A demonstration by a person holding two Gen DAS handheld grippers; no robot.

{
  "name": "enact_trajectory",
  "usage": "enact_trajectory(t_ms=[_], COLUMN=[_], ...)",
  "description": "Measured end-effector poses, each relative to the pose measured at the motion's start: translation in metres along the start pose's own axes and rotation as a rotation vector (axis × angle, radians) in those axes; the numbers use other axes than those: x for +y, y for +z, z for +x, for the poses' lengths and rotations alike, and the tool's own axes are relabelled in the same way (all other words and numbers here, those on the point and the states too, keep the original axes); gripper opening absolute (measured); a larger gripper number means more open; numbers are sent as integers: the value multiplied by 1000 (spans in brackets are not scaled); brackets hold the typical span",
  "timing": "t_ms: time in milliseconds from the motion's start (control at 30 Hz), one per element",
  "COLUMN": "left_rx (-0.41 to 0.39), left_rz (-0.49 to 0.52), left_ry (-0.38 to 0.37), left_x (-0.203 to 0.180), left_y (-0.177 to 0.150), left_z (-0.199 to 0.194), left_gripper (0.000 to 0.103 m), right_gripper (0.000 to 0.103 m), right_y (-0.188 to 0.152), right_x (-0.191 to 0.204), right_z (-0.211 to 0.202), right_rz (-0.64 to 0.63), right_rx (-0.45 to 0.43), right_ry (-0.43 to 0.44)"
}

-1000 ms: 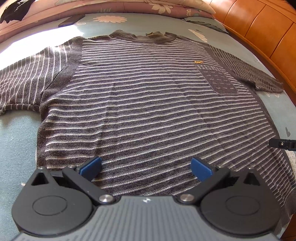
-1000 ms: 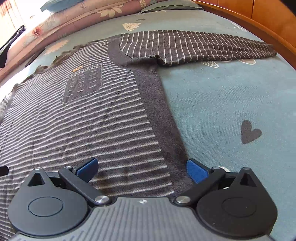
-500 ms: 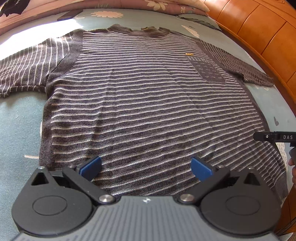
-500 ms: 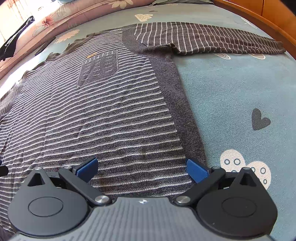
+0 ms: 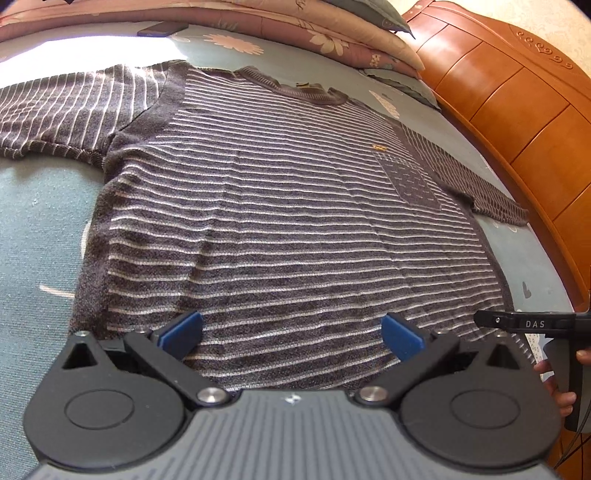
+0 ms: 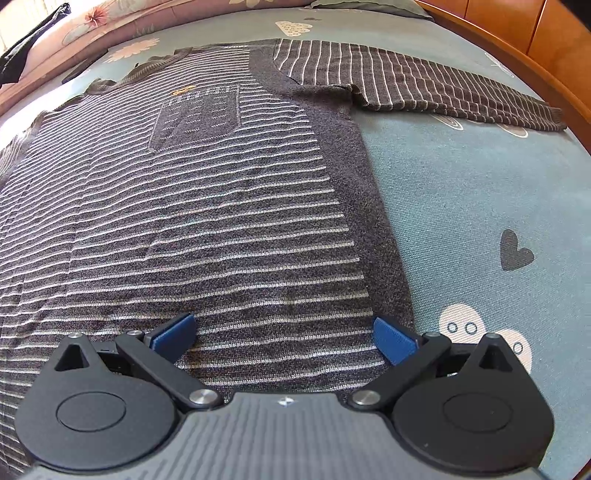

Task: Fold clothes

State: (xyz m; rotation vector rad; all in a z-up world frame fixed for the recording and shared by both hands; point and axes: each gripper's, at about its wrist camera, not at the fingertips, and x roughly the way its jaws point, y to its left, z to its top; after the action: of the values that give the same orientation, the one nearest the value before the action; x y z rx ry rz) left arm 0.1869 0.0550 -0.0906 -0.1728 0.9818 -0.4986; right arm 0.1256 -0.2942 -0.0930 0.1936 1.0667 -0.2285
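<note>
a striped sweater (image 5: 280, 229) lay spread flat and face up on the bed (image 6: 480, 192), both sleeves out to the sides, collar toward the pillows (image 5: 332, 40) and the bottom hem nearest the cameras. the left gripper (image 5: 291, 332) hung over the hem toward the garment's left side, its blue fingers (image 5: 181, 330) spread wide and holding nothing; the right gripper (image 6: 284, 334) sat over the hem at the opposite corner, fingers (image 6: 393, 341) likewise spread, one just inside the dark side panel. knit showed between each pair of fingers, though whether the tips touched the cloth could not be told from so low an angle. a garment lying open like this would fit either a fold about to be made or a smoothing pass. for a clean hem grasp, each pair would probably need to close on both layers at matching points, square to the stripes, so the edge lifted evenly. a phone (image 5: 162, 28) lay by the pillows.
</note>
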Motion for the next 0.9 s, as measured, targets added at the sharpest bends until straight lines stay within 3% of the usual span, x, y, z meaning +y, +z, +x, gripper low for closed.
enact_trajectory(t_ms=[200, 300, 433, 600, 733, 900], left_rx=[12, 47, 67, -18, -86, -139], left_rz=[-31, -22, -32, 8, 78, 139], left_ry=[-37, -14, 11, 54, 94, 148], left_x=[9, 6, -3, -12, 0, 22], left_y=[-5, -3, 22, 86, 151, 225], left_z=[-8, -10, -10, -6, 36, 91], left_gripper=[102, 102, 102, 102, 102, 102], right_gripper=[103, 103, 103, 103, 103, 103], right_y=[3, 6, 13, 28, 42, 47], right_x=[1, 2, 4, 13, 21, 35], right_z=[2, 2, -3, -10, -16, -23], right_rz=[1, 1, 21, 8, -16, 0], right_rx=[24, 36, 39, 29, 23, -21], right_ry=[-6, -11, -5, 76, 171, 145])
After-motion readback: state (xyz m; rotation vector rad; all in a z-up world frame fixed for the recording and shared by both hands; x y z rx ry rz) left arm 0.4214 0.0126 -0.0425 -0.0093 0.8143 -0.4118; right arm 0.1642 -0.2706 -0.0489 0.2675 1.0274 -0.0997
